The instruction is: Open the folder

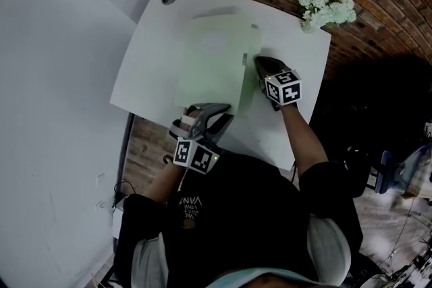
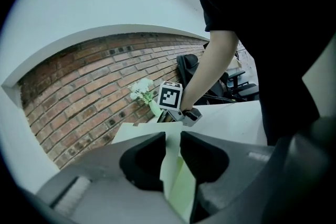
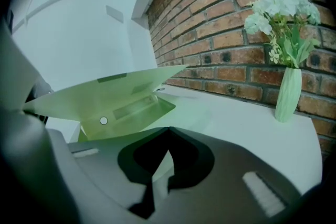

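The folder (image 1: pixel 212 57) lay part-open on the table (image 1: pixel 150 74), its cover (image 3: pixel 105 94) clamped and raised by the left gripper (image 2: pixel 173 137) while the right gripper (image 3: pixel 168 129) pinched the lower leaf, and full opening remained.

Left gripper (image 1: pixel 217 118) at near edge of folder (image 1: pixel 214 61), jaws clamped on folder, pointing slightly downward. Right gripper (image 1: pixel 263 66) at folder's right edge, jaws together, tips touching, forearm extended, angled downward.

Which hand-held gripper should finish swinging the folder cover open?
Left. The left hand-held gripper pinches the raised cover of the pale green plastic folder; the right hand-held gripper is shut beside its right edge.
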Demonstrator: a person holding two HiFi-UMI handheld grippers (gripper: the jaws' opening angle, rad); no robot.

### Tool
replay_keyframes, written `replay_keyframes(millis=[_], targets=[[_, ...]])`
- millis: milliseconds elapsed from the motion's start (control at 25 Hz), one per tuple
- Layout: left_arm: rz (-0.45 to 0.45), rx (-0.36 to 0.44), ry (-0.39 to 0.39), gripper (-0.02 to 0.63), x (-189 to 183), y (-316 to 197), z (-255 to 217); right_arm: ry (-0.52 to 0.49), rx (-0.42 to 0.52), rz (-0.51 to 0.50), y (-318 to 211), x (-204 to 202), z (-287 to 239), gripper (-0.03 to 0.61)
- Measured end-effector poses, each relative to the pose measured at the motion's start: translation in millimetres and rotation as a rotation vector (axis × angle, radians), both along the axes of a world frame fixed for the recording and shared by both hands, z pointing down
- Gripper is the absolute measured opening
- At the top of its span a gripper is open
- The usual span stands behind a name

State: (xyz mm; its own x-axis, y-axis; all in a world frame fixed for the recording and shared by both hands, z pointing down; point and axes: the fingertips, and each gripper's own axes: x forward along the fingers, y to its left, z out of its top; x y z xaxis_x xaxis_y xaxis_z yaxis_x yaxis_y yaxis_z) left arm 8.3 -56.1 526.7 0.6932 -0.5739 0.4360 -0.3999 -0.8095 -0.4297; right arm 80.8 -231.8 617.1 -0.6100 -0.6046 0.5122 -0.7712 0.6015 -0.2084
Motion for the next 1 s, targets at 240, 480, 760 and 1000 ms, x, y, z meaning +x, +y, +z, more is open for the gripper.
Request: replay_keyframes(millis=[240,480,760,1000], targets=[[-0.058,0.026,0.041,0.078,-11,-2,-16,0.009,-0.004,0.005,0,1,0,0.0],[-0.119,0.062,0.095,0.062,-34,-7,-39,0.029,-0.008,0.012,-1,1,1,0.0],[-0.247,0.12,0.173,0.041,-77,-14,-67,0.051,-0.012,0.02,0,1,2,0.0],[-0.32,0.165,0.203,0.029,-111,-21,-86,0.069,-0.009,0.034,-1,1,1,0.0]])
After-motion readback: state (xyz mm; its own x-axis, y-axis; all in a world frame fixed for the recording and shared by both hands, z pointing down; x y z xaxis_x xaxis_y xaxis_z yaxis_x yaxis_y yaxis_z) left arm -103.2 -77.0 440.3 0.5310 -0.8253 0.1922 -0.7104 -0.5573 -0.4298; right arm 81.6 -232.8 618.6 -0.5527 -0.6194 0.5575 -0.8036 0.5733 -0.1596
